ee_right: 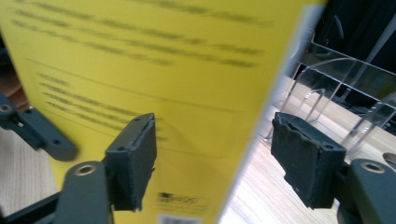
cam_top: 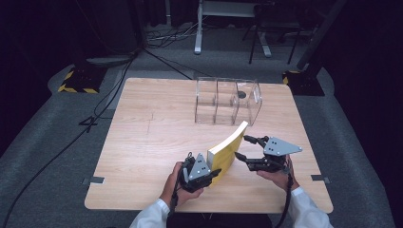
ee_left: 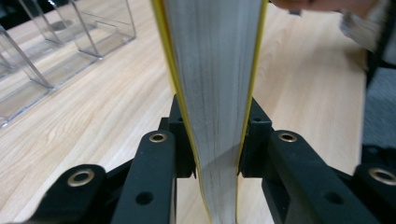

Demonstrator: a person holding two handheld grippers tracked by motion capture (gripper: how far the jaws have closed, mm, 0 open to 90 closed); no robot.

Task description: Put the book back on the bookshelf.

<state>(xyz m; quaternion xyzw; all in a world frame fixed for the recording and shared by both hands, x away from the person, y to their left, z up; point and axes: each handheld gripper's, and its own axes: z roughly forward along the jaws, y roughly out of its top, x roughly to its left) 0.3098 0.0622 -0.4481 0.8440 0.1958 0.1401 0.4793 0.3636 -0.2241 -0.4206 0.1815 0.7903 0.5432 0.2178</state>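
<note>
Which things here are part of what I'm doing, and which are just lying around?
In the job:
- yellow book, standing on edge, clamped by the left tool
- right tool, open beside the book
- clear divided organizer, probably where the book goes

Lying about:
- cables on the floor
- striped floor base

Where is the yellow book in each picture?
High view: the thick yellow-covered book stands on edge at lower centre.
Left gripper view: its grey page edge runs up the middle, between the jaws.
Right gripper view: its yellow cover covers the left.
Shared landmark: the clear plastic divided box.
</note>
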